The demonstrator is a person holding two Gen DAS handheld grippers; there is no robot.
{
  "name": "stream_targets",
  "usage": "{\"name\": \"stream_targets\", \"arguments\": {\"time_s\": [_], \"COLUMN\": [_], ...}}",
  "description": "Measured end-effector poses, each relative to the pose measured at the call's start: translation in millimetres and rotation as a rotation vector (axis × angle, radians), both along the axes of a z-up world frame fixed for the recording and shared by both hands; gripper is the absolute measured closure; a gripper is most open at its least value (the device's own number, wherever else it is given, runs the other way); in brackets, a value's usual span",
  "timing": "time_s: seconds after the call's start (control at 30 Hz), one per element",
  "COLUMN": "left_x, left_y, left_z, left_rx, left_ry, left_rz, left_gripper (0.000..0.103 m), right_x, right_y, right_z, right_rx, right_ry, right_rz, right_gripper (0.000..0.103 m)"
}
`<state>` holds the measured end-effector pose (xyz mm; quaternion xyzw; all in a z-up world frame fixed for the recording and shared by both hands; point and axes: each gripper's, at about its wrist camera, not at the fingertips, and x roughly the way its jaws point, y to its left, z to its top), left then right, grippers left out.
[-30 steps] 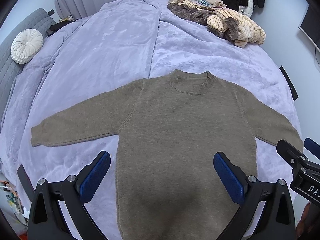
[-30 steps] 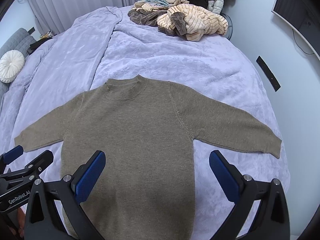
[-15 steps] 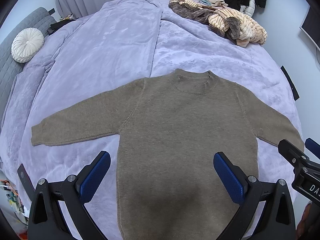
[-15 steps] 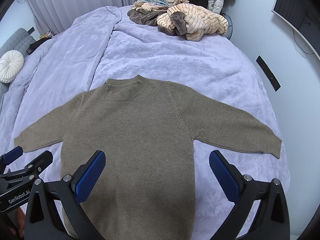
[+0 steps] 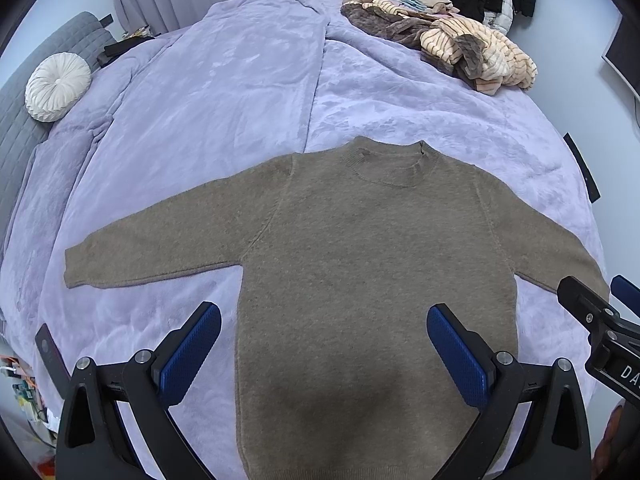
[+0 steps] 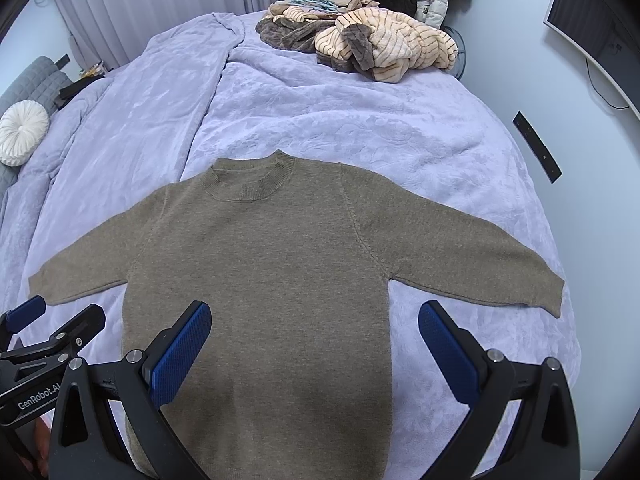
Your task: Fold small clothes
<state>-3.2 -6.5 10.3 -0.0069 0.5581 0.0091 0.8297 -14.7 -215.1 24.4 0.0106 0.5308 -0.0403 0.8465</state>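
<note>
A brown knit sweater (image 5: 360, 248) lies flat, face up, on a lavender bedspread (image 5: 224, 80), sleeves spread out to both sides, collar away from me. It also shows in the right wrist view (image 6: 272, 256). My left gripper (image 5: 324, 340) is open and empty, hovering above the sweater's lower left body. My right gripper (image 6: 314, 336) is open and empty above the lower right body. The right gripper's tip shows at the right edge of the left wrist view (image 5: 592, 312). The left gripper's tip shows at the left edge of the right wrist view (image 6: 52, 332).
A pile of striped and brown clothes (image 5: 452, 44) sits at the far right of the bed (image 6: 360, 40). A round white cushion (image 5: 58, 86) rests on a grey sofa at the left. A dark remote-like strip (image 6: 536, 146) lies at the bed's right edge.
Both grippers have stayed nearly still above the sweater, with only a slight drift of view. The sweater has not moved.
</note>
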Motion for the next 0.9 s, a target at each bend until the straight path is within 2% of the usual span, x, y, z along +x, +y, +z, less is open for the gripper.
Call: {"name": "stream_targets", "arguments": {"time_s": [0.33, 0.53, 0.9], "left_x": [-2.5, -4.2, 1.7], "left_y": [1.9, 2.9, 6.6], "left_z": [0.7, 1.3, -3.7], "left_rx": [0.001, -0.001, -0.044], "left_ry": [0.002, 0.006, 0.041], "left_rz": [-0.004, -0.002, 0.015], "left_gripper": [0.0, 0.0, 0.0], "right_x": [-0.2, 3.0, 5.3], "right_y": [0.8, -1.6, 0.8], "right_z": [0.4, -11.4, -16.5], "right_rx": [0.001, 0.013, 0.001], "right_ry": [0.002, 0.016, 0.049], "right_rz": [-0.001, -0.002, -0.004], "right_gripper": [0.0, 0.0, 0.0]}}
